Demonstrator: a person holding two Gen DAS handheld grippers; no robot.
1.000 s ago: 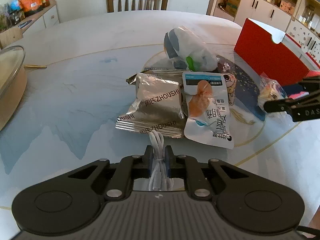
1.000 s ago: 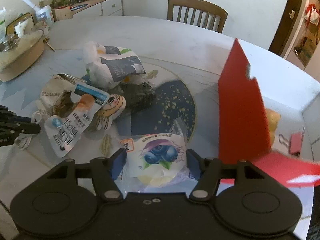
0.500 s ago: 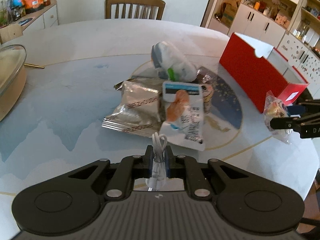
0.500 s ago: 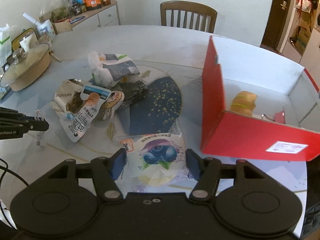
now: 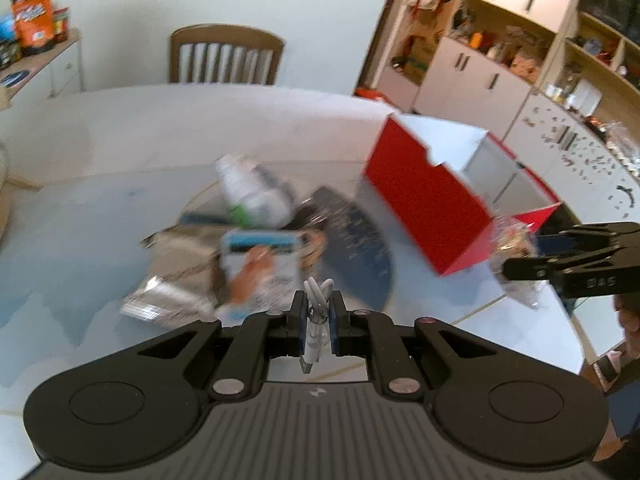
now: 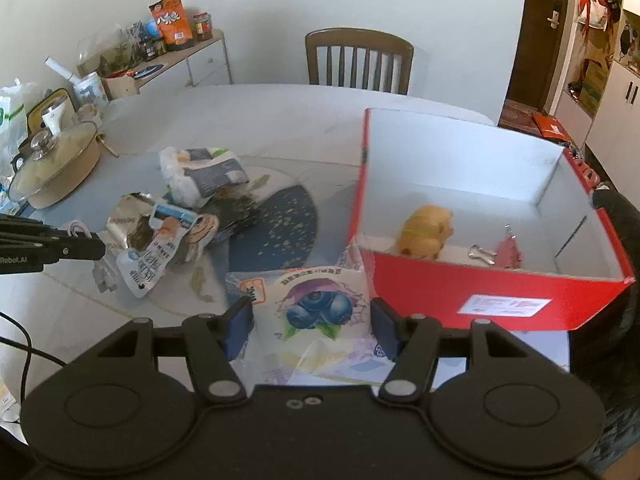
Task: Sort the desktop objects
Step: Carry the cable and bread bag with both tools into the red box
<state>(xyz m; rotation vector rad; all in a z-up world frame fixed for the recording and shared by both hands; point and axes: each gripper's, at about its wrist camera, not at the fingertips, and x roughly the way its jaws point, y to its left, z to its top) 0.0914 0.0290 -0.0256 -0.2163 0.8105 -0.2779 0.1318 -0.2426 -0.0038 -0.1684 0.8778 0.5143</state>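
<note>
left wrist view: your left gripper (image 5: 318, 320) has its jaws pressed nearly together, pinching a coiled white cable (image 5: 316, 318) whose plug hangs below them, above the desk (image 5: 80, 200). the snack pile (image 5: 224, 252) ahead is motion-blurred, labels unreadable. the red box (image 5: 424, 196) sits to the right.

right wrist view: your right gripper (image 6: 312, 322) has its jaws spread wide around a blueberry snack packet (image 6: 316, 312), gripping its sides, just beside the red box's (image 6: 480, 288) near wall. inside the box lie a yellowish item (image 6: 426, 232) and a binder clip (image 6: 482, 256); the packet's lower end is cut off by the gripper body.
</note>
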